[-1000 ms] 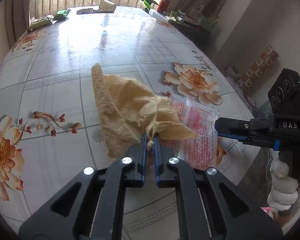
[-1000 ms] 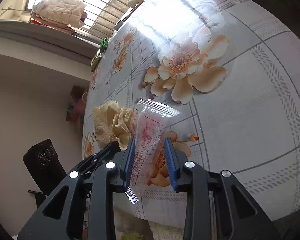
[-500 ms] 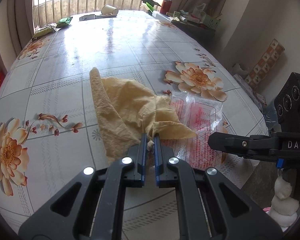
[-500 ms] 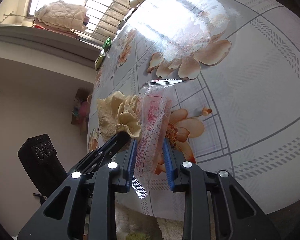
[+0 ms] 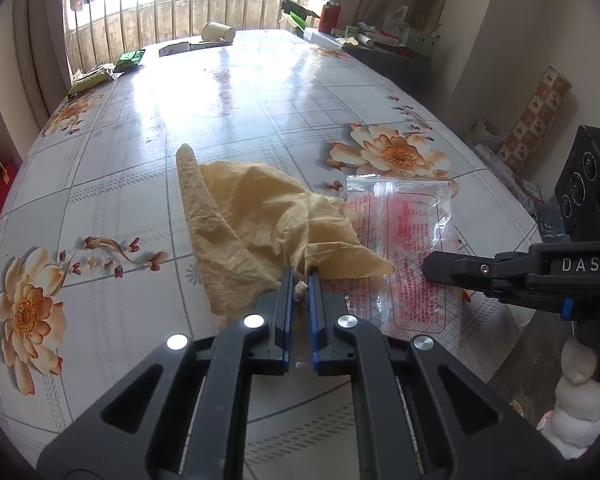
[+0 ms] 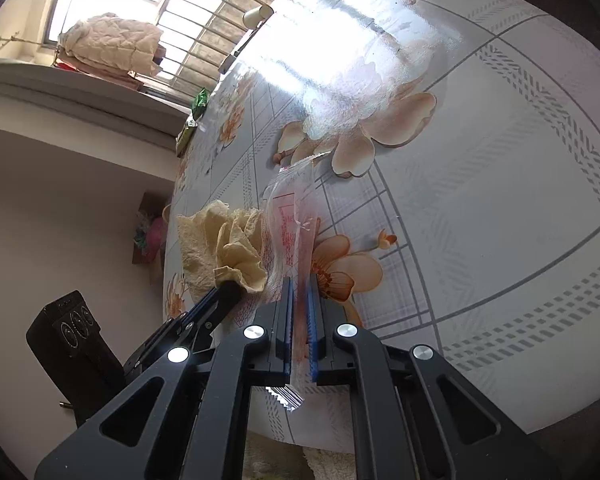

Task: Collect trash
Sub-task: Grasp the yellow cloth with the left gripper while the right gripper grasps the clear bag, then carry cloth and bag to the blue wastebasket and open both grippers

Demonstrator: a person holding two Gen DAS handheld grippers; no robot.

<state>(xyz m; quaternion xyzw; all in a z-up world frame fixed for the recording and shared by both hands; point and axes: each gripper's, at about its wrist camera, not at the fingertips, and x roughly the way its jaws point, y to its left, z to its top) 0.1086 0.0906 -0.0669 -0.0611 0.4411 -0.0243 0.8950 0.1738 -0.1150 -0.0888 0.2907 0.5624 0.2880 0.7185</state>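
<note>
On the near part of the flowered bench (image 5: 260, 92) lie two pieces of trash, side by side and touching: one crumpled yellow cloth (image 5: 252, 224) and one clear plastic bag (image 5: 404, 232) printed in red. Each is pinched by one gripper. The left gripper (image 5: 300, 280) is clamped tight on a bunched corner of the cloth, whose far end stands up in a peak while the rest drapes onto the bench. The right gripper (image 6: 299, 292) has just been closing, and its jaws now press on the near edge of the bag (the film runs up between the blue pads and sticks out behind them); the bag's far edge lies beside an orange flower print. At the far end of the bench, well apart from both, I count one paper cup (image 5: 218, 33) tipped on its side and two green packets (image 5: 130, 59) near the window bars.
</note>
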